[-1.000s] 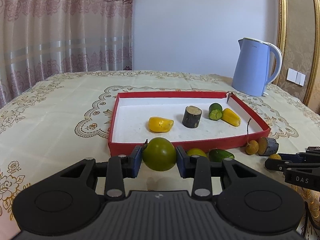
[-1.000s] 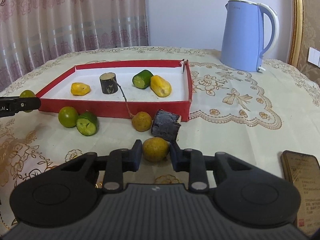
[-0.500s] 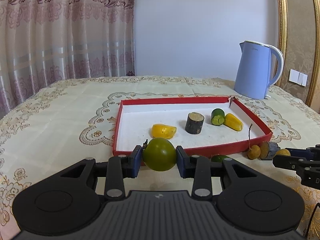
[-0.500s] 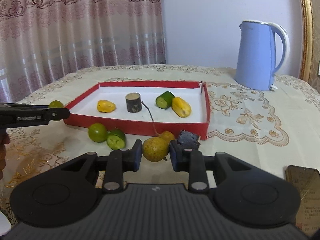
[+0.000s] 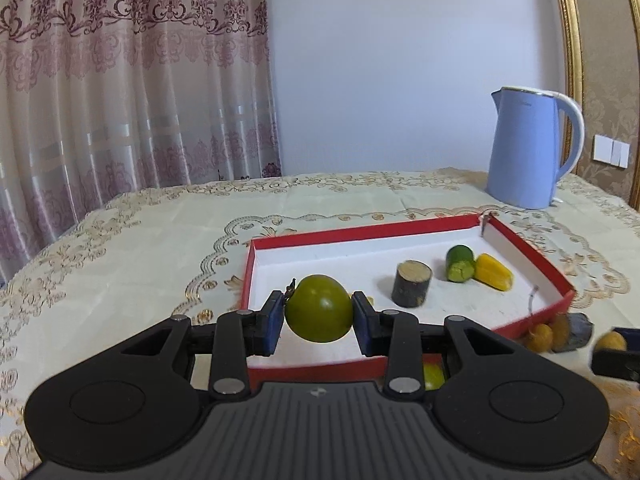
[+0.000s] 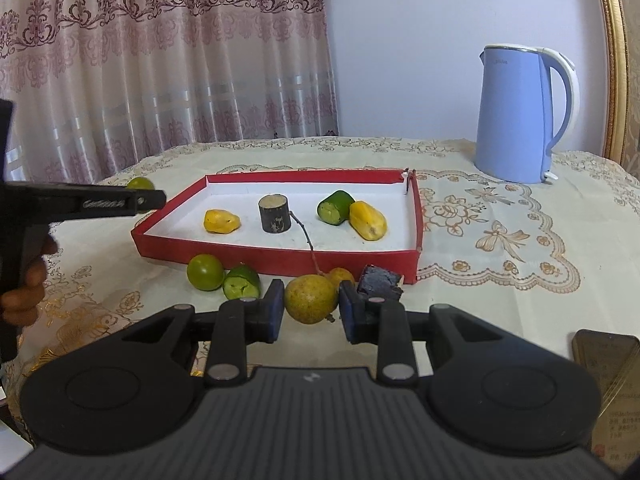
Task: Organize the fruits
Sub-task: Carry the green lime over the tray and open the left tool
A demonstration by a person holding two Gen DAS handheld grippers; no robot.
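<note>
My left gripper (image 5: 319,322) is shut on a round green fruit (image 5: 319,308) and holds it above the near left part of the red tray (image 5: 360,233). In the right wrist view the left gripper (image 6: 144,200) reaches in from the left. My right gripper (image 6: 311,307) is shut on a yellow-brown round fruit (image 6: 310,298), lifted above the table in front of the tray (image 6: 280,258). In the tray lie a yellow piece (image 6: 221,221), a dark cane stub (image 6: 274,213), a green chunk (image 6: 334,207) and another yellow piece (image 6: 367,220).
On the cloth before the tray lie a green fruit (image 6: 205,272), a cut green piece (image 6: 241,287), a stemmed yellow fruit (image 6: 341,276) and a dark cane piece (image 6: 378,279). A blue kettle (image 6: 520,114) stands back right. A phone (image 6: 606,350) lies near right.
Both grippers have risen with their fruits. The left one has moved forward over the tray's near edge; the right one has lifted its fruit off the cloth.
</note>
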